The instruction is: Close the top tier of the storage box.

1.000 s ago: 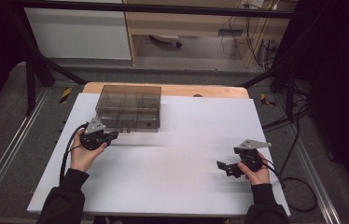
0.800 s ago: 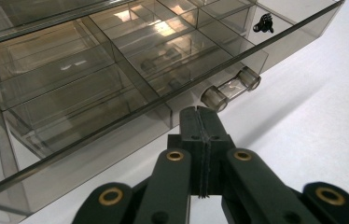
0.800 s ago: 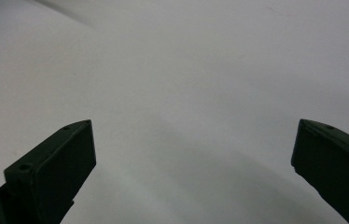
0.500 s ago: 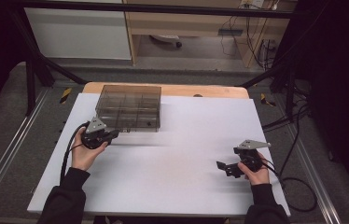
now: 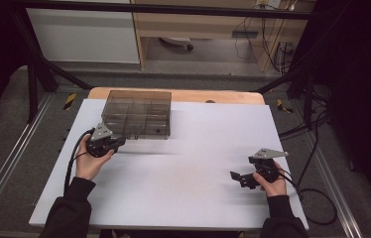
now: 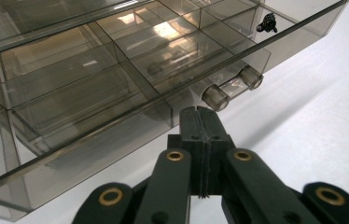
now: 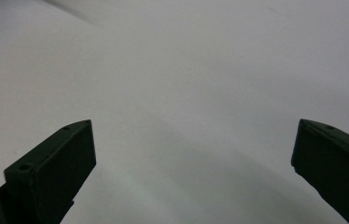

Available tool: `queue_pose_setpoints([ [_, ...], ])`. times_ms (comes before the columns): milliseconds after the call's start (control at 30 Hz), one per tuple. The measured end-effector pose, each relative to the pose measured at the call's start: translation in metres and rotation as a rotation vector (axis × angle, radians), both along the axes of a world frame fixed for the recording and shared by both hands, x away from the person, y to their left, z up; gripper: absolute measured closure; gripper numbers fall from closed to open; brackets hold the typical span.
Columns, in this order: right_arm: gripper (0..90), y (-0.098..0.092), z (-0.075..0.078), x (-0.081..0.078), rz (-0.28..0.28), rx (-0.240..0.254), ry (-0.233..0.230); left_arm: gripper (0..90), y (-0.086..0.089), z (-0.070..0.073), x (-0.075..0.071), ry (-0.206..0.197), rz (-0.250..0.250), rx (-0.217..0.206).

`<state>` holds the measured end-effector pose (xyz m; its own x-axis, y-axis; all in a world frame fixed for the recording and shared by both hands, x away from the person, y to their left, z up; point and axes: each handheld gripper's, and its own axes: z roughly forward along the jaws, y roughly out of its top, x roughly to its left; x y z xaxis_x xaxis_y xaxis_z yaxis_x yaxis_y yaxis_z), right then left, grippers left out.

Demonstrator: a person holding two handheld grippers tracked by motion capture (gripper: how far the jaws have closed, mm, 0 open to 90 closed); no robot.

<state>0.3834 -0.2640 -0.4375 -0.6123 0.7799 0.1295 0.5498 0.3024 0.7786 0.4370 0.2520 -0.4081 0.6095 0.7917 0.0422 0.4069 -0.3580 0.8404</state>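
A smoky clear plastic compartment box [image 5: 136, 113] lies at the far left of the white table [image 5: 193, 168]. My left gripper [image 5: 119, 142] is shut, its tips just in front of the box's near wall [image 6: 116, 135] with nothing between them. In the left gripper view the closed jaws point at the wall beside two clear hinge barrels [image 6: 232, 88]. A small black item [image 6: 266, 22] lies in a far compartment. My right gripper [image 5: 236, 177] rests low at the right of the table, open, with bare white surface between its fingertips [image 7: 65, 154].
The box's lid [image 5: 139, 99] stands raised behind it. Cables trail from both grippers, the right one [image 5: 317, 198] off the table's right edge. A wooden edge [image 5: 213, 95] shows at the table's back. Black frame rails run along both sides.
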Motion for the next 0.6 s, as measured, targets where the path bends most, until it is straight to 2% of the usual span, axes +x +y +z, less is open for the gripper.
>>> queue_pose_setpoints([
  [600,0.7,-0.0001,0.0003,-0.0003,0.001,0.0,-0.001,90.0,-0.0002,0.002,0.006,0.001,0.005,0.008],
])
